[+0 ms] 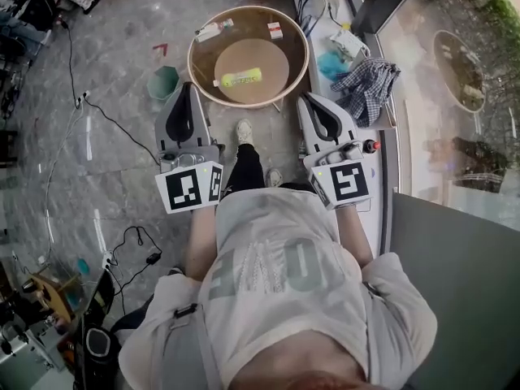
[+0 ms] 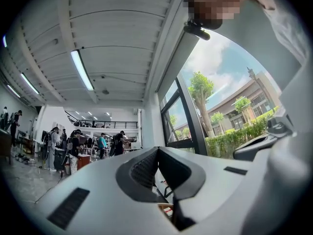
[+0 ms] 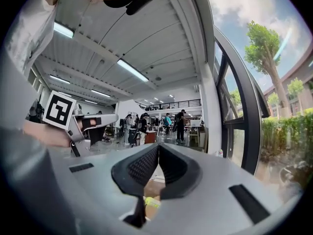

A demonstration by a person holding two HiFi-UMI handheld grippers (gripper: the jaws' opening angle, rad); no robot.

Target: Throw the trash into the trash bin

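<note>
Awaiting pick-up: yellow trash (image 1: pixel 240 78) lay on round table (image 1: pixel 193 51); green trash bin (image 1: pixel 165 82) stood just left. Left gripper (image 1: pixel 188 89), right gripper (image 1: pixel 314 101): nearer, jaws together, holding nothing. Next move likely needed jaws parted.

both the left gripper (image 1: pixel 189 104) and right gripper (image 1: pixel 320 114) point forward, jaws closed, empty.

The round table (image 1: pixel 252 19) stands ahead of you, between your left gripper (image 1: pixel 189 89) and right gripper (image 1: pixel 309 99); the bottle (image 1: pixel 240 78) lies on it towards your side; a wrapper (image 1: pixel 213 31) and a small box (image 1: pixel 275 30) lie at its far rim; the trash bin (image 1: pixel 165 82) sits on the floor just left of the table; the cloth (image 1: pixel 366 88) lies to its right
</note>
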